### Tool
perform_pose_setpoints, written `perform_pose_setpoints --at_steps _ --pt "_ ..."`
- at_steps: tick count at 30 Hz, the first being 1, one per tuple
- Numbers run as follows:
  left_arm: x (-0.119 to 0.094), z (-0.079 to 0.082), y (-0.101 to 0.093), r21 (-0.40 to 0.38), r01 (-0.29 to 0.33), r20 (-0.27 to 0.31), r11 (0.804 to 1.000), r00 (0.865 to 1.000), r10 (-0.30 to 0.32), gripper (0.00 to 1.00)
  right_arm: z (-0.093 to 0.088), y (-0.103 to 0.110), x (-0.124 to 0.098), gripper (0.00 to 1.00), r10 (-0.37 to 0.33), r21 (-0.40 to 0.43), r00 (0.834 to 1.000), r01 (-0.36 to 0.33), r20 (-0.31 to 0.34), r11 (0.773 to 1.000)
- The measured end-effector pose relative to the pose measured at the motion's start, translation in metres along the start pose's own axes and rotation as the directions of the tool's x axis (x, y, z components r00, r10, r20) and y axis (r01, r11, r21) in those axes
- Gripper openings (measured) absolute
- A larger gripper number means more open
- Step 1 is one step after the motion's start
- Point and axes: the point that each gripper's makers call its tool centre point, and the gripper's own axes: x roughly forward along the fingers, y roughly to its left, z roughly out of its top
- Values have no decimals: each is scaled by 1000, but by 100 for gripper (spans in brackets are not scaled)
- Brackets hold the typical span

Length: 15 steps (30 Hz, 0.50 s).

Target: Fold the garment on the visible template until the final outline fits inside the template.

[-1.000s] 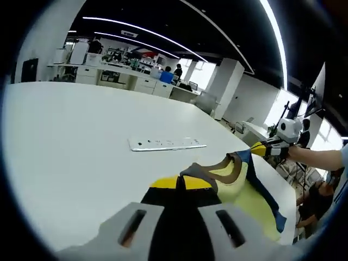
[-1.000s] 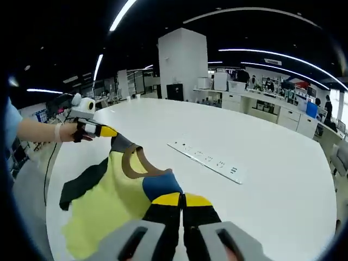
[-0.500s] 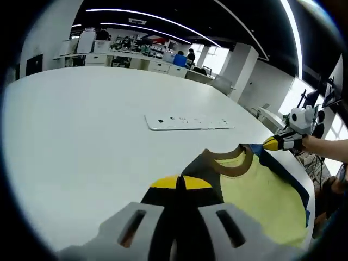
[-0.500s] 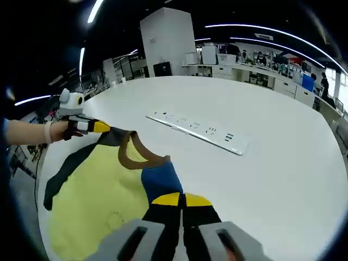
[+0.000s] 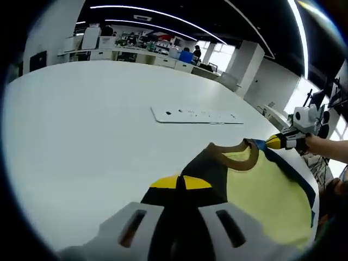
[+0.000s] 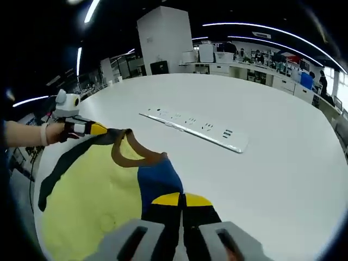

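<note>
White surface (image 5: 81, 125) carries a power strip (image 5: 196, 115). Both tongs, left (image 5: 179, 182) and right (image 6: 182, 199), pinch the yellow garment (image 6: 87, 201) at its shoulders.

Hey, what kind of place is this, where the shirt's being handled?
Probably an open-plan office or lab. A big white table carries a built-in power strip, rows of cluttered workbenches line the far wall, and long strip lights run across a dark ceiling.
</note>
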Motion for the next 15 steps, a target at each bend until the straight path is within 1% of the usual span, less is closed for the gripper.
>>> perform_pose_setpoints --at_steps 2,4,5,6,7,8,9,10,12,14,15 --pt "-1 1 -1 33 15 12 999 1000 -15 0 1 2 0 0 14 10 1000 -14 13 1000" --pt "-1 4 -3 -2 26 32 1000 999 -26 1 3 4 -2 0 24 28 999 -25 35 999" --pt "-3 5 -2 -3 32 38 999 999 -32 6 6 7 -2 4 43 35 997 -45 62 998" --pt "-4 8 -3 -3 34 57 999 998 -34 13 7 9 -3 14 50 39 996 -53 72 998" --pt "-5 8 -3 -4 34 58 999 998 -33 21 8 10 -3 23 50 40 996 -53 76 998" --pt "-6 10 -3 0 32 62 1000 998 -32 28 8 12 -4 29 51 36 995 -54 81 998" --pt "-7 11 -4 6 34 64 999 997 -34 31 9 13 -5 34 49 31 995 -52 85 998" --pt "-10 13 -7 18 49 68 999 996 -50 33 10 14 -6 36 48 23 995 -50 90 998" --pt "-12 15 -10 23 56 70 998 996 -57 42 11 16 -6 46 50 23 994 -53 96 998" --pt "-14 17 -13 38 64 70 997 995 -67 55 11 19 -7 52 51 19 995 -53 90 998" --pt "-16 18 -15 46 71 72 996 995 -75 61 13 21 -8 56 55 7 994 -56 98 998"
